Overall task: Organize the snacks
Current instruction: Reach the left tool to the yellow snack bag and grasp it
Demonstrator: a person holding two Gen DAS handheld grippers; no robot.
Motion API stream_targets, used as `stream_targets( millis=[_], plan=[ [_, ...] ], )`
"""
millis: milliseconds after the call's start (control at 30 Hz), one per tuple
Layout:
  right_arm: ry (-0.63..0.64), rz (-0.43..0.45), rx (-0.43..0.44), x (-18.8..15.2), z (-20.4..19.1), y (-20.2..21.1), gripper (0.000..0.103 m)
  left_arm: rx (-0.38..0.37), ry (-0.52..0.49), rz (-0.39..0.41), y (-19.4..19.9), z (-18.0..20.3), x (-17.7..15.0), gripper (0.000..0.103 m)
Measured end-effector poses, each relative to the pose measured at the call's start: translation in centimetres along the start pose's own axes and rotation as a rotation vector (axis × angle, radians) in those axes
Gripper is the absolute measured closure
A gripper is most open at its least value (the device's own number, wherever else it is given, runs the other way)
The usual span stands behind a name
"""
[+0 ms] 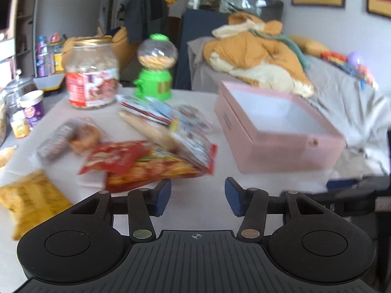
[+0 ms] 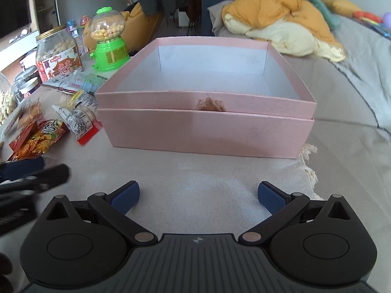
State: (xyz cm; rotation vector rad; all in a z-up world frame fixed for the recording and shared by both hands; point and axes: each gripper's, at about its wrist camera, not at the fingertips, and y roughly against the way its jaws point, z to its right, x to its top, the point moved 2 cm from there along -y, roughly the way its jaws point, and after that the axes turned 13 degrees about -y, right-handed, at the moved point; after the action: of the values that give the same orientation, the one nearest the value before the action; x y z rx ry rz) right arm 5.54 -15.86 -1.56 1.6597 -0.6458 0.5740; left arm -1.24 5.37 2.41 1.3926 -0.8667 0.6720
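Note:
An open pink box point(image 2: 205, 127) with a white, empty inside stands on the cloth-covered table straight ahead of my right gripper point(image 2: 198, 196), which is open and empty. The box also shows in the left wrist view point(image 1: 290, 153) at the right. My left gripper point(image 1: 198, 196) is open and empty just short of a pile of snack packets: a red-orange packet point(image 1: 146, 168), a yellow bag point(image 1: 29, 200), a long tan packet point(image 1: 151, 129) and a dark wrapped bar point(image 1: 58, 139). In the right wrist view the packets point(image 2: 48, 131) lie left of the box, and the left gripper point(image 2: 22, 171) shows blurred at the left edge.
A large lidded jar of nuts point(image 1: 91, 73) and a green candy dispenser point(image 1: 155, 68) stand at the back of the table. Small cups and glass jars point(image 1: 27, 112) stand at the left. A sofa with an orange-and-cream blanket point(image 1: 259, 51) lies behind the box.

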Motion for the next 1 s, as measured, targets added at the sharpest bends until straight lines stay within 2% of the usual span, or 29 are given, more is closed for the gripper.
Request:
stream_targets(
  millis=[67, 167, 300, 367, 467, 567, 667, 700, 767, 867, 1000],
  plan=[
    [-0.006, -0.009, -0.008, 0.0, -0.2, 0.0, 0.000, 0.028, 0.077, 0.011, 1.7, -3.4, 0.2, 0.047],
    [-0.009, -0.033, -0.025, 0.4, -0.4, -0.1, 0.000, 0.152, 0.168, 0.047, 4.6, -8.4, -0.1, 0.050],
    [0.005, -0.011, -0.018, 0.4, -0.9, -0.4, 0.000, 0.242, 0.296, 0.034, 6.7, -13.8, -1.2, 0.050],
    [0.006, 0.012, -0.019, 0.2, -1.1, -0.3, 0.000, 0.257, 0.338, -0.006, 6.5, -15.2, -1.9, 0.050],
    [0.022, 0.024, -0.021, 0.1, -1.4, -0.2, 0.000, 0.210, 0.373, -0.063, 4.9, -15.3, -2.4, 0.050],
    [0.048, 0.018, 0.007, -0.1, -1.7, 0.1, 0.000, 0.219, 0.306, -0.085, 3.4, -13.7, -2.3, 0.050],
    [0.127, 0.041, 0.019, -0.7, -3.1, 1.0, 0.003, 0.286, 0.129, -0.117, 2.3, -11.8, -2.1, 0.049],
    [0.162, 0.049, 0.031, -0.9, -3.9, 1.5, 0.004, 0.307, 0.075, -0.120, 2.3, -11.3, -2.3, 0.046],
    [0.219, 0.074, 0.065, -1.3, -5.7, 2.5, 0.004, 0.328, -0.001, -0.124, 2.6, -10.6, -2.8, 0.046],
    [0.240, 0.100, 0.139, -0.8, -8.7, 4.1, 0.004, 0.351, 0.001, -0.116, 3.9, -11.5, -3.7, 0.046],
    [0.272, 0.117, 0.252, 1.0, -13.9, 5.1, 0.004, 0.384, 0.106, -0.086, 5.7, -14.4, -4.4, 0.046]
  ],
)
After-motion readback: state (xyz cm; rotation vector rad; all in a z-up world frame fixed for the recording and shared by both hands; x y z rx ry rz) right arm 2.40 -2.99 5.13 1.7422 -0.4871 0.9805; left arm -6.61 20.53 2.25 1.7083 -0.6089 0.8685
